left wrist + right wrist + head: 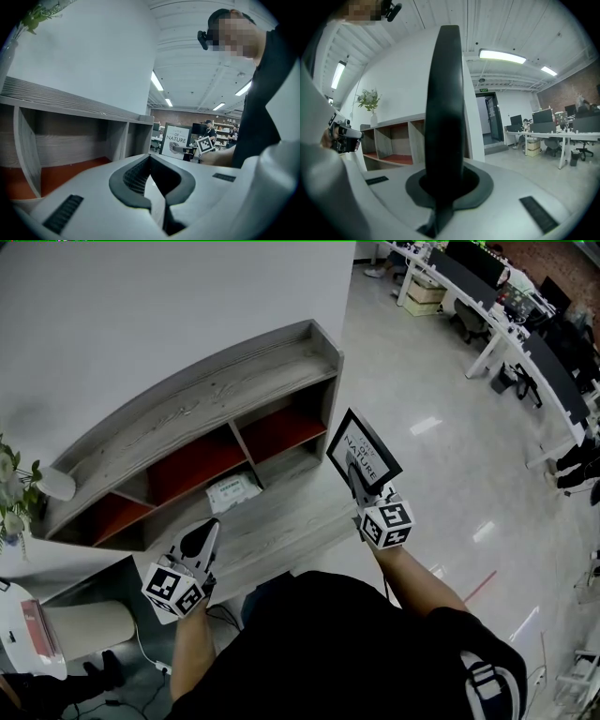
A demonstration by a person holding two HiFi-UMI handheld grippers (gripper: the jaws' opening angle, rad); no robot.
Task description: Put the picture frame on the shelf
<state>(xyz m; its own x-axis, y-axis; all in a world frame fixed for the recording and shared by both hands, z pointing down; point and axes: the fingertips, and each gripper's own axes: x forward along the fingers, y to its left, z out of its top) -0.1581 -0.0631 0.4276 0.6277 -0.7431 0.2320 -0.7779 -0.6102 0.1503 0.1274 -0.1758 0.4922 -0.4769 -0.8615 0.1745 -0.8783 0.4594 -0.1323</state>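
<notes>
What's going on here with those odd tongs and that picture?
A person holds a gripper in each hand, facing a shelf. The right gripper is clamped on the edge of a picture frame, held up in the air near the shelf's right end. The left gripper is shut and empty. The frame is not yet on the shelf.

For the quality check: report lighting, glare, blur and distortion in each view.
Head view: wide-angle bending curves the grey wooden shelf; bright glare patches on the glossy floor. Left gripper view: dark rounded corners, bright ceiling strips, black picture frame small but legible. Right gripper view: that frame's edge, close up, is a dark featureless band; ceiling lamp blown out.
</notes>
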